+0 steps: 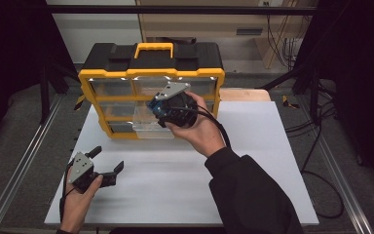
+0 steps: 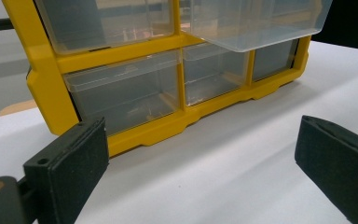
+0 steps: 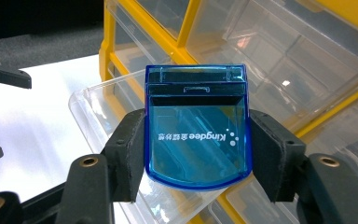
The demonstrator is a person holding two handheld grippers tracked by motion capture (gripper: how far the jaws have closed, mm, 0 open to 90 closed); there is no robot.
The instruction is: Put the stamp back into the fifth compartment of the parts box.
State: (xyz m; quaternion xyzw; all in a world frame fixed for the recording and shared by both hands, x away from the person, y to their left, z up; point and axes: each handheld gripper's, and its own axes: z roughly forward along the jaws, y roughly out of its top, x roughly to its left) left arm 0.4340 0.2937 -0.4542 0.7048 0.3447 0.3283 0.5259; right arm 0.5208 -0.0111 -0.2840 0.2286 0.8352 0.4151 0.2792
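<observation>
Two hand-held tools at a yellow drawer organiser on a white worktop [image 1: 253, 161].
The left tool [image 1: 108, 161] rests near, spread and empty. Farther, the right tool [image 3: 196, 154] pinches a translucent blue plastic case [image 3: 196, 135] above a pulled-out clear plastic drawer [image 3: 93, 105] of the yellow-and-black organiser [image 1: 90, 92].

A white table [image 1: 253, 161] stands on grey floor [image 1: 24, 122], with a pale cabinet [image 1: 199, 22] and loose cables [image 1: 316, 136] behind.

Blue box [image 3: 196, 135]: glossy translucent plastic, smooth. Organizer [image 1: 151, 73]: yellow and black matt plastic frame, clear glossy plastic drawers [image 2: 121, 91]. Gripper pads [image 3: 130, 149]: matt black, slightly grainy. Desk [image 1: 253, 161]: smooth matt white board.
</observation>
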